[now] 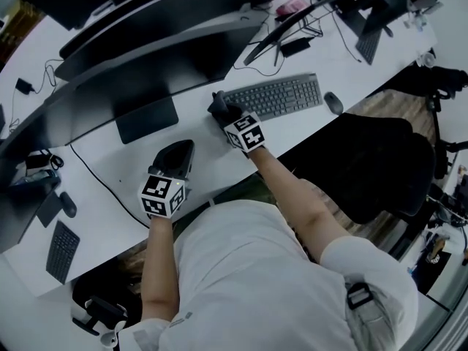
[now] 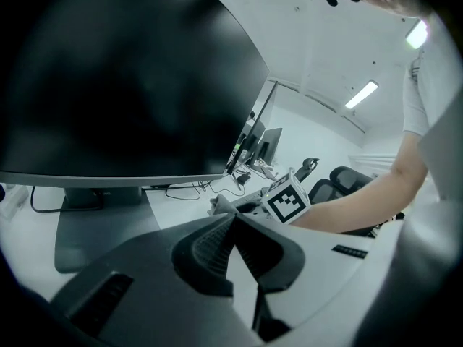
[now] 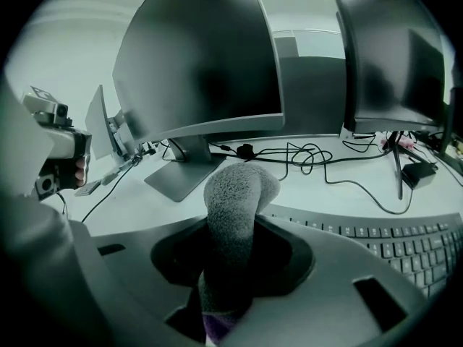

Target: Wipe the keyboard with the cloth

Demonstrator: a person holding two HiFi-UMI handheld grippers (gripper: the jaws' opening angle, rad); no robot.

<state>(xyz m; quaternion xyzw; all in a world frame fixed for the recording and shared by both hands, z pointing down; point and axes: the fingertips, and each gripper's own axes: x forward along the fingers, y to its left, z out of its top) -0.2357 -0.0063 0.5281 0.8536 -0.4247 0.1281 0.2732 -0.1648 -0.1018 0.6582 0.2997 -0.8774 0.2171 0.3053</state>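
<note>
A grey keyboard (image 1: 272, 97) lies on the white desk (image 1: 117, 170), in front of the curved monitors. My right gripper (image 1: 221, 110) hovers at the keyboard's left end, shut on a fuzzy grey cloth (image 3: 234, 207). In the right gripper view the cloth sticks up from between the jaws of the right gripper (image 3: 230, 270), and the keyboard (image 3: 394, 241) runs off to the right. My left gripper (image 1: 174, 159) sits lower left over bare desk, away from the keyboard. In its own view the left gripper (image 2: 230, 224) has its jaws together with nothing between them. The cloth (image 2: 220, 205) shows beyond it.
Two large curved monitors (image 1: 139, 64) stand behind, with a flat stand (image 1: 146, 118) between the grippers and the screens. A mouse (image 1: 333, 102) lies right of the keyboard. Cables (image 3: 318, 157) trail behind it. A black chair (image 1: 380, 167) is at the right, and another keyboard (image 1: 61, 251) is at the far left.
</note>
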